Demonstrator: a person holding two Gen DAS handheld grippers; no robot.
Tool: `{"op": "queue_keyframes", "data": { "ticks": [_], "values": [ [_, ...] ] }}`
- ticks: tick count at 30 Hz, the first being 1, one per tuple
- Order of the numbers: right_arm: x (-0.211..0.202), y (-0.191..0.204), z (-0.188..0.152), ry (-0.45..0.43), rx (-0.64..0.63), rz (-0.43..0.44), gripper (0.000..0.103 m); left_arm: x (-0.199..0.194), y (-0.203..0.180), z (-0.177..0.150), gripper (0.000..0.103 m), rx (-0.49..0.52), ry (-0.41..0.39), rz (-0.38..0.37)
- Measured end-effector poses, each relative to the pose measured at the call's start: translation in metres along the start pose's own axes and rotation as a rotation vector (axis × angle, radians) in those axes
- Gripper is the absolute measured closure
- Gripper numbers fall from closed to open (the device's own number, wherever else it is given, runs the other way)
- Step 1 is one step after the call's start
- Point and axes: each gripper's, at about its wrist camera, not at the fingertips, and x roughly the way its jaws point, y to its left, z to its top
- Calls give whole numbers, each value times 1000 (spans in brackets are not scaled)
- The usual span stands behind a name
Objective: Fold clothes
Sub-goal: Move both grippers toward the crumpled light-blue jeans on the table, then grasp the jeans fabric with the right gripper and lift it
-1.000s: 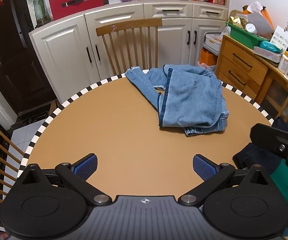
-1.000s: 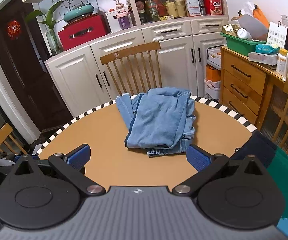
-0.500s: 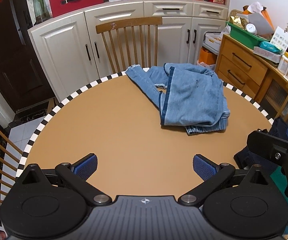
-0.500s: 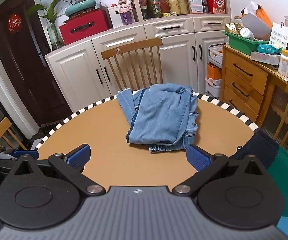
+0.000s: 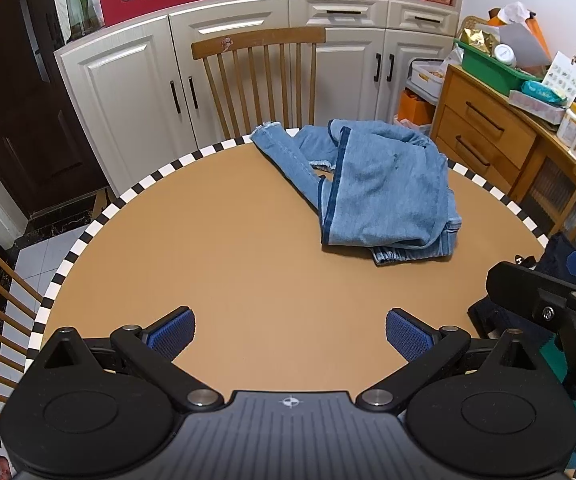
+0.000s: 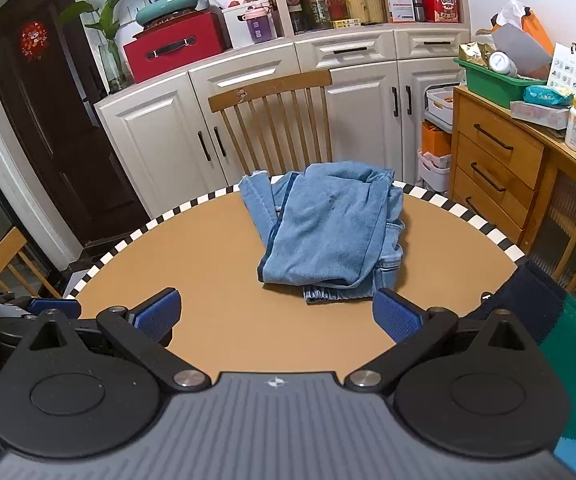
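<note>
Jeans point(image 5: 372, 192) lie folded; both grippers hover (jaws spread).

Light-blue jeans point(image 5: 384, 196), tan table point(image 5: 208, 264) with checkered rim

Round table carrying folded jeans

A tan round table point(image 5: 208, 240) with a black-and-white checked rim is bearing roughly folded blue jeans point(image 5: 384, 196) near its far edge, while dark-and-green knitwear point(image 6: 544, 312) is draping over its right edge.

Folded jeans point(image 6: 330, 236) lie on the round table point(image 6: 208, 252), beyond the right gripper point(image 6: 274, 314), whose 2 blue-padded fingers point(image 6: 394, 314) are spread apart.
</note>
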Motion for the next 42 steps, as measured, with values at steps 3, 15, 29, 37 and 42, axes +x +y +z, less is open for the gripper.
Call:
{"op": "queue_keyframes", "data": {
  "ticks": [3, 15, 29, 37, 42],
  "values": [
    [5, -2, 2, 2, 6, 0, 1, 4, 1, 1, 0, -2, 6, 3],
    [76, -27, 27, 10, -14, -76, 1, 32, 21, 5, 0, -50, 52, -24],
    [197, -41, 57, 73, 18, -121, 1, 92, 34, 32, 0, -82, 95, -40],
    [246, -65, 65, 125, 65, -166, 27, 108, 38, 29, 0, -83, 106, -70],
    [263, -73, 71, 130, 52, -167, 22, 110, 48, 13, 0, -110, 113, -85]
  ]
}}
